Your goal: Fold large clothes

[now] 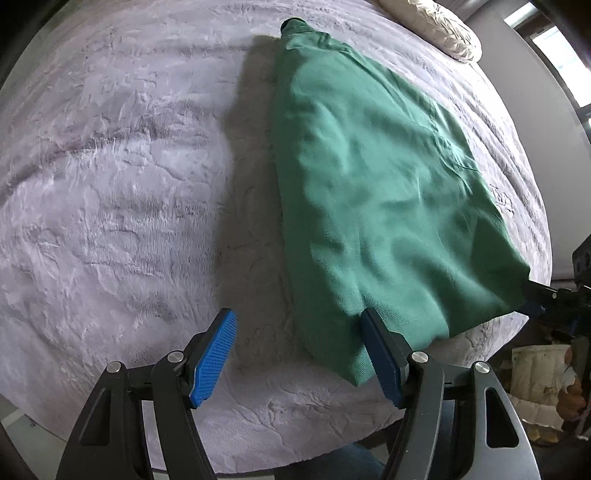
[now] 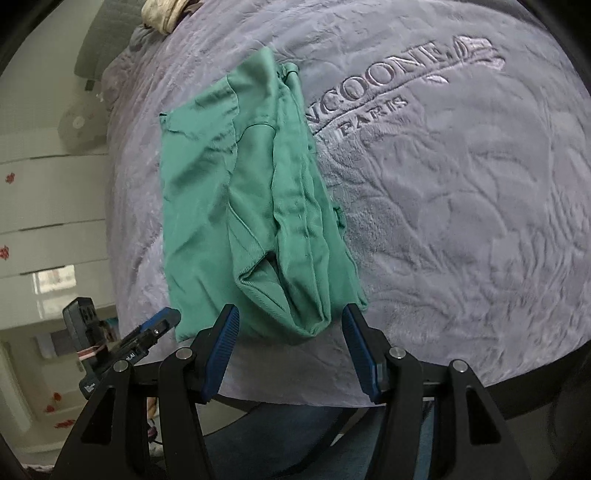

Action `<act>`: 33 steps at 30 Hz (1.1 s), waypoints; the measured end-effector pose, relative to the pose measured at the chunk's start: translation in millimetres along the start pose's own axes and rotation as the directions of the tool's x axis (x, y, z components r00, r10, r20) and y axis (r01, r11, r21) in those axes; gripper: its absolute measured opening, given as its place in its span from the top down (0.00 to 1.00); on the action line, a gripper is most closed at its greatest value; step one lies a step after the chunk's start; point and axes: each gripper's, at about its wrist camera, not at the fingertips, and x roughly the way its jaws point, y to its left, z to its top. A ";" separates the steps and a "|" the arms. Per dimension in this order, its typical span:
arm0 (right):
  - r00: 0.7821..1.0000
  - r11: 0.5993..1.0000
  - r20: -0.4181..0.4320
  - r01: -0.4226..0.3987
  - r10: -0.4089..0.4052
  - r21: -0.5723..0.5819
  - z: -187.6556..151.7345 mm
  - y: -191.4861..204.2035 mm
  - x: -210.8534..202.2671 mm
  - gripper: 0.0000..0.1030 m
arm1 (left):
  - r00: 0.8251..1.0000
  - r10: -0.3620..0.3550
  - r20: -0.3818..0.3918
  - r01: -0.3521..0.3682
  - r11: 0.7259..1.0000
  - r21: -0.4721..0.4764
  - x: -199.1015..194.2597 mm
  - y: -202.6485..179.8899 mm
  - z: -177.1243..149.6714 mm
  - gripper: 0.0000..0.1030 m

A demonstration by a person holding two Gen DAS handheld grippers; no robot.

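We see a wide bed covered by a pale lilac plush blanket [image 1: 110, 184], its pile embossed with swirls and, in the right wrist view, raised lettering [image 2: 373, 86] partly hidden by the cloth, its visible part reading "NCOONE" over "PARIS". Lying on the blanket toward the near edge is the green garment [image 1: 369, 177], folded lengthwise into a long narrow shape that runs from the near edge away toward the far end of the bed; in the right wrist view its near end bunches into deep creases and an open fold, with a flap folded across its far end. A cream pillow [image 1: 436, 26] sits at the far edge of the bed. Our left gripper [image 1: 299, 354] hovers at the near edge with its blue-padded fingers [image 1: 214, 358] spread wide apart, the right-hand pad just touching or overlapping the garment's ribbed hem; we cannot tell which. Our right gripper [image 2: 291, 350] also stands wide apart, its fingers [image 2: 223, 350] straddling the garment's bunched near end at the same edge, clamping nothing.
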 end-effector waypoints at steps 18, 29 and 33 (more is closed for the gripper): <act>0.979 0.979 0.042 0.202 -0.201 -0.017 4.5 -16.6 31.3 0.95 | 0.995 0.093 0.029 -0.096 0.989 0.115 21.6 -17.5 -12.4 0.25; 0.964 0.946 0.086 0.262 -0.250 -0.191 -4.6 34.0 -5.1 0.94 | 0.994 0.106 0.033 -0.109 0.989 0.095 19.7 -10.7 -12.6 0.22; 0.973 0.948 0.142 0.212 -0.182 -0.238 -3.0 61.9 -14.8 0.94 | 0.993 0.112 0.031 -0.115 0.989 0.094 20.8 -14.0 -13.0 0.22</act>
